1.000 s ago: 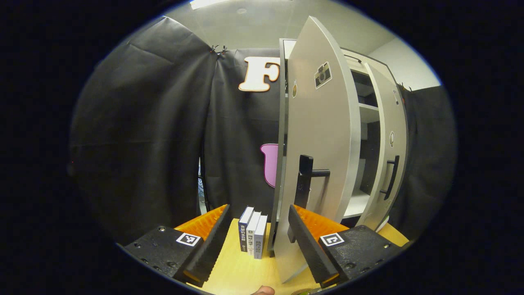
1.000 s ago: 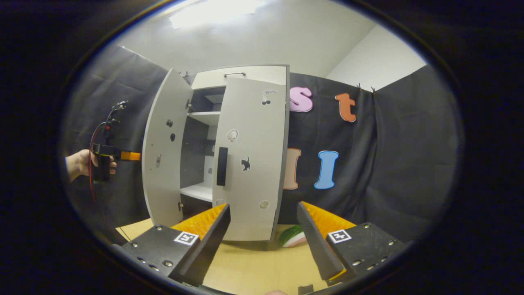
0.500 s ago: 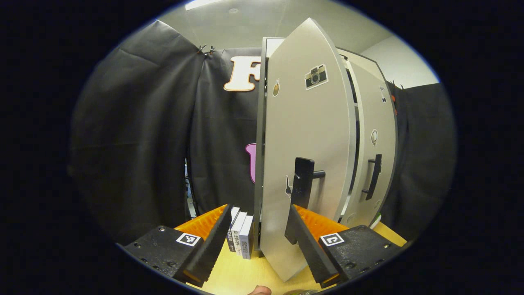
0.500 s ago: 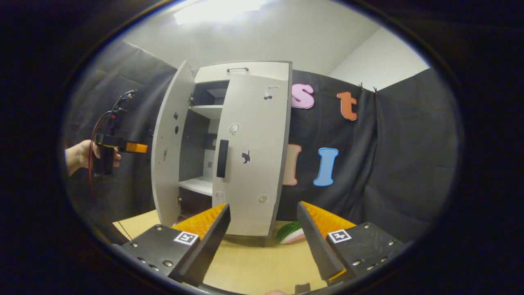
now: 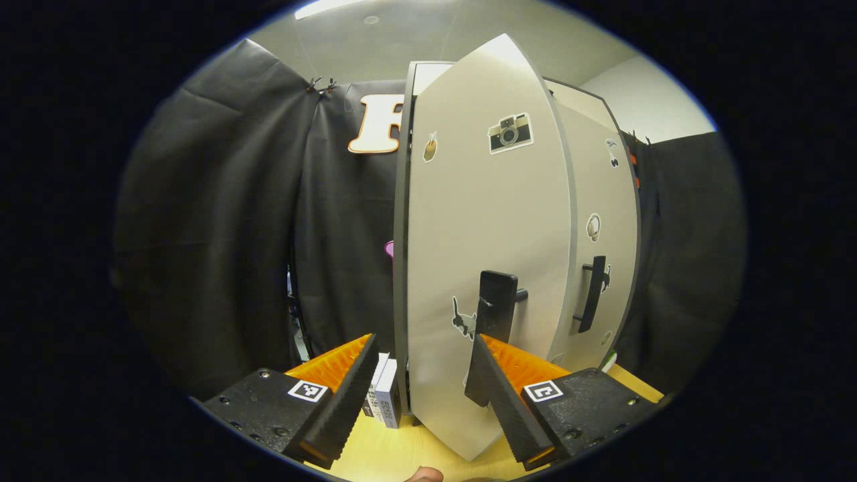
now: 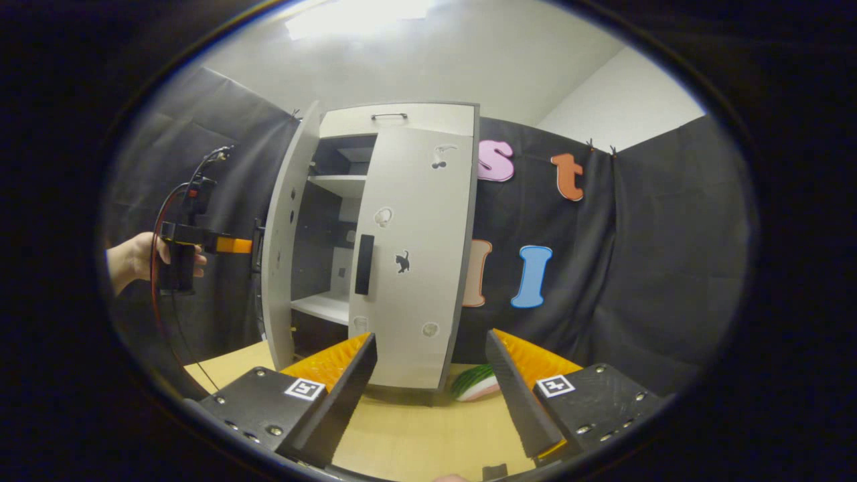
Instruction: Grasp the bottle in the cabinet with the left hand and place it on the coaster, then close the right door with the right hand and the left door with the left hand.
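Note:
The white cabinet (image 6: 402, 120) stands on the wooden table. Its left door (image 5: 482, 254), with a camera sticker and a black handle (image 5: 497, 304), is partly open and swung towards the cabinet. My left gripper (image 5: 423, 351) is open right in front of that door, its right finger just below the handle. In the right gripper view a hand holds the left gripper (image 6: 246, 246) against the outer face of the left door (image 6: 284, 234). The right door (image 6: 418, 254) lies close to shut. My right gripper (image 6: 432, 348) is open, set back from the right door, with nothing between its fingers.
Three books (image 5: 385, 398) stand upright on the table (image 5: 395, 455) left of the cabinet. A watermelon-slice object (image 6: 479, 383) lies at the cabinet's right foot. White shelves (image 6: 328, 304) show through the gap between the doors. Black cloth walls surround the booth.
The left door has swung further towards shut with the left gripper following it, and the gap to the right door has narrowed. The right gripper has hardly moved.

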Available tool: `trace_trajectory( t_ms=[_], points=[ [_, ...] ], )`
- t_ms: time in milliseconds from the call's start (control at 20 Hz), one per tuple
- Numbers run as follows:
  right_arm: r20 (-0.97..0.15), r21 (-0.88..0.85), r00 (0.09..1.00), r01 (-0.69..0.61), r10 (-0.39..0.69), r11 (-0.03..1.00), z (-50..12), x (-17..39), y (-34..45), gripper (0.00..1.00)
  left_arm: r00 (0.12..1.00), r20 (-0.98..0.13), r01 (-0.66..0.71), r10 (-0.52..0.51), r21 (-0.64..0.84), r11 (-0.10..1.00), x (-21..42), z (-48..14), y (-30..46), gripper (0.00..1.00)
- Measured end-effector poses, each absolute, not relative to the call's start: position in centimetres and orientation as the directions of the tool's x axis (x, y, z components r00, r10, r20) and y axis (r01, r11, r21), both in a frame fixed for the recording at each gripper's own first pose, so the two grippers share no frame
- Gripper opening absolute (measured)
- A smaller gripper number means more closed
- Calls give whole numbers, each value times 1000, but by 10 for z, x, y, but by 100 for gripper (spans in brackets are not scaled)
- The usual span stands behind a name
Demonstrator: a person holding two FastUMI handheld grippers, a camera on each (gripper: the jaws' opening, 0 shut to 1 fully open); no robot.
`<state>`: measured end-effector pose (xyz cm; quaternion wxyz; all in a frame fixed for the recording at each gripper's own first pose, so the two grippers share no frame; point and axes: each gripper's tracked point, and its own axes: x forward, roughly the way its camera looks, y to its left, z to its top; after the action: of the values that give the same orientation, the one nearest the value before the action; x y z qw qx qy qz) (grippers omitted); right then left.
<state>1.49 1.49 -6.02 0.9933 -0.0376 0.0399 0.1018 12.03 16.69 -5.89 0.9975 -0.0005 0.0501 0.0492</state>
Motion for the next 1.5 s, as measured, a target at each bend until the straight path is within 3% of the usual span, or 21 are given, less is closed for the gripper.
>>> trace_trajectory(
  t_ms=[300,500,650,1150,1500],
  points=[
    [-106,-69,971,-221,213,973,-60,22,36,97,994,-106,-39,34,-42,998,131,-61,138,89],
    [-104,-66,969,-231,224,971,-50,27,52,99,995,-48,-90,91,31,996,117,-44,142,96],
    [-86,-75,966,-250,244,965,-39,32,66,99,992,-21,-118,121,88,989,100,-38,146,95],
    [-72,-61,966,-253,249,966,-26,42,93,97,986,-13,-163,165,70,984,51,-23,139,95],
    [-78,-69,973,-224,219,972,-27,54,109,98,990,-22,-141,143,55,988,43,-25,139,95]
  ],
)
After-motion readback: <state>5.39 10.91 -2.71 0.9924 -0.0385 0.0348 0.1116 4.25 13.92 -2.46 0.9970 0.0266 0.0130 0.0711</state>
